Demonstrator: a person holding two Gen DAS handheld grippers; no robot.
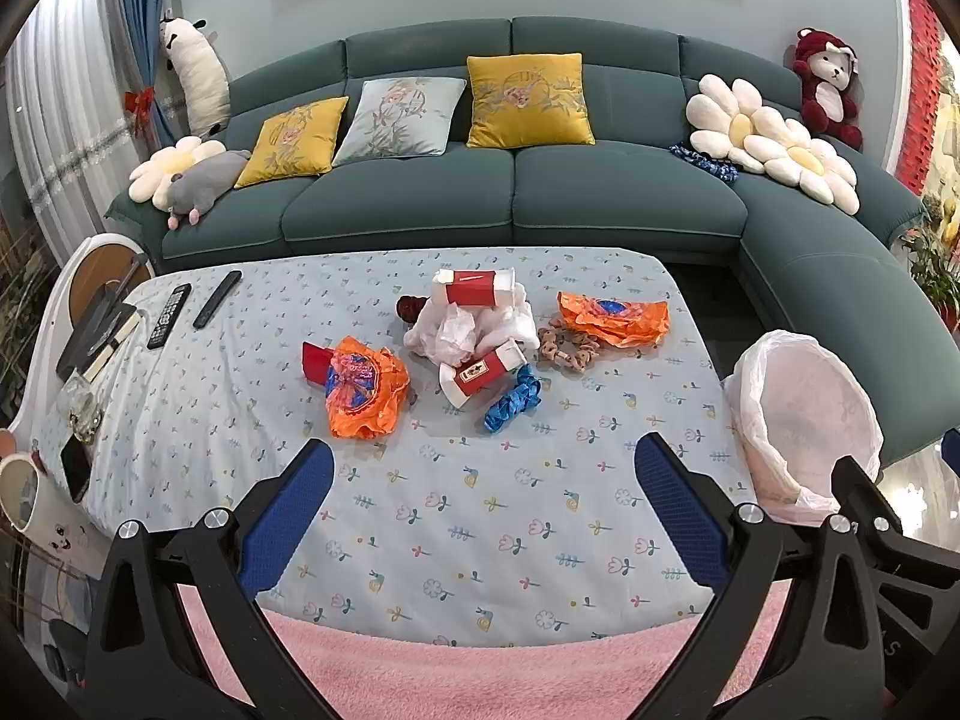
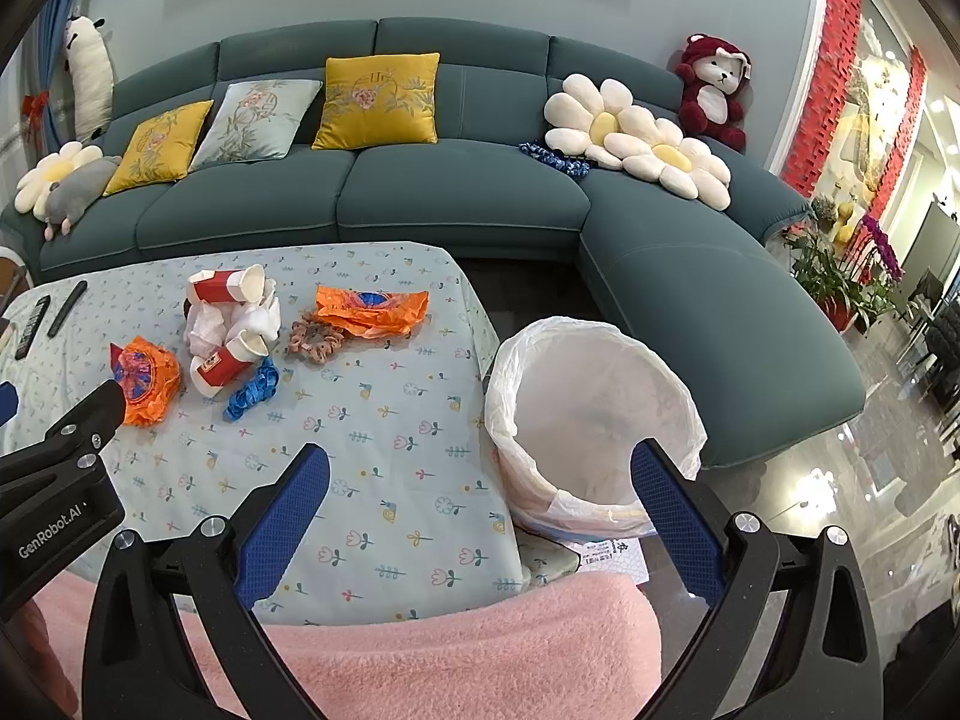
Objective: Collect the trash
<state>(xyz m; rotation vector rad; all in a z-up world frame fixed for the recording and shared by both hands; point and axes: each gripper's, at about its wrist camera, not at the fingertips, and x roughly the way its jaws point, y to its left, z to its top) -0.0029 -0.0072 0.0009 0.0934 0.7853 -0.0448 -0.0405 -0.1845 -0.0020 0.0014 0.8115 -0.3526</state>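
Both the left gripper [image 1: 483, 462] and right gripper [image 2: 479, 468] hover wide apart, holding nothing, above a floral-clothed surface [image 1: 480, 516] strewn with orange wrappers [image 1: 363, 387], paper cups [image 1: 480, 372] and tissues [image 1: 456, 330], beside a lined bin [image 2: 591, 420].

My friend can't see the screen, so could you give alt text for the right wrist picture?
A white-lined trash bin stands beside a floral-clothed table strewn with orange wrappers, red paper cups and crumpled tissue. The right gripper hovers open and empty before a teal sofa.
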